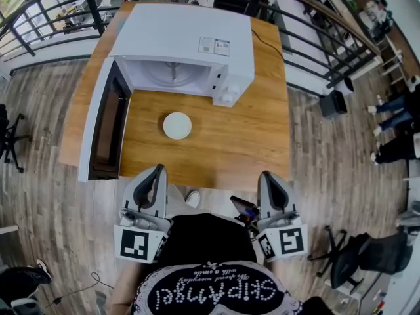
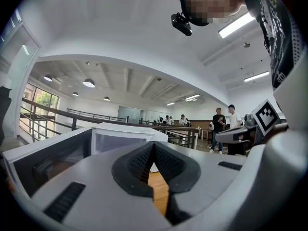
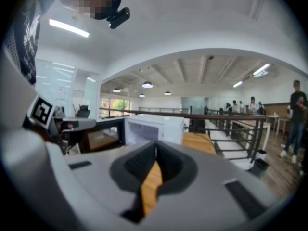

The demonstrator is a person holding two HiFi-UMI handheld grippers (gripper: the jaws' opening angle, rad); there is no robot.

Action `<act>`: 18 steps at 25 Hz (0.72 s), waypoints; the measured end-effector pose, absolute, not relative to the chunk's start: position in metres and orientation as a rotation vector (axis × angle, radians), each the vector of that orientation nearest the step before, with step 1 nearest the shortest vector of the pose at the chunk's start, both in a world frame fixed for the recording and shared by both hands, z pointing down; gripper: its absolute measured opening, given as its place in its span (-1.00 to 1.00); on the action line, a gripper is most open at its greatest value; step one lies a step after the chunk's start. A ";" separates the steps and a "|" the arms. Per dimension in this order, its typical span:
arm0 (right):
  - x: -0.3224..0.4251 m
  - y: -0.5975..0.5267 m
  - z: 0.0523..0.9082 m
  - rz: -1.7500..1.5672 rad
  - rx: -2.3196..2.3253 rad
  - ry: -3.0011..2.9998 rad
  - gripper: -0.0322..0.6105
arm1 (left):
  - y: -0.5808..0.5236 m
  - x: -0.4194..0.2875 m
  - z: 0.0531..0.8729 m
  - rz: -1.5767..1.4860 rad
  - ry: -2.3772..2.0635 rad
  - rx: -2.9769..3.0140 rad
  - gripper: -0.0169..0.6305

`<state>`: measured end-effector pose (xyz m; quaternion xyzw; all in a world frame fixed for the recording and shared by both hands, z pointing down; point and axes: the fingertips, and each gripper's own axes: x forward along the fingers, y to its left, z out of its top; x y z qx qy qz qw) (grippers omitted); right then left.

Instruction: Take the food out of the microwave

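The person's black shirt fills 6 o'clock. The left hand-held gripper at 7 o'clock and the right hand-held gripper at 5 o'clock are both clenched, empty. A round white dish, possibly the food, sits mid-counter, outside the microwave at 12 o'clock, whose door stands open.

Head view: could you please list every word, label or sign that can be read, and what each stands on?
"SKIPAngel", upside down, last letters unsure: on the black shirt.
Cursive line above it: too small to read.
Two stickers on top of the microwave: too small to read.
Marker cubes: square patterns only, no letters.
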<state>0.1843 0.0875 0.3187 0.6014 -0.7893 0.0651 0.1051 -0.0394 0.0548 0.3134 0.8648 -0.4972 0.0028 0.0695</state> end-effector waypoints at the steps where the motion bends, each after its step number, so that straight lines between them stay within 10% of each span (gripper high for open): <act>1: 0.184 0.087 0.319 0.193 1.773 -2.326 -0.80 | 0.054 -0.039 0.312 -0.003 -1.496 2.610 -0.85; 18: 0.188 0.080 0.321 0.184 1.739 -2.339 -0.80 | 0.051 -0.036 0.310 0.000 -1.538 2.605 -0.85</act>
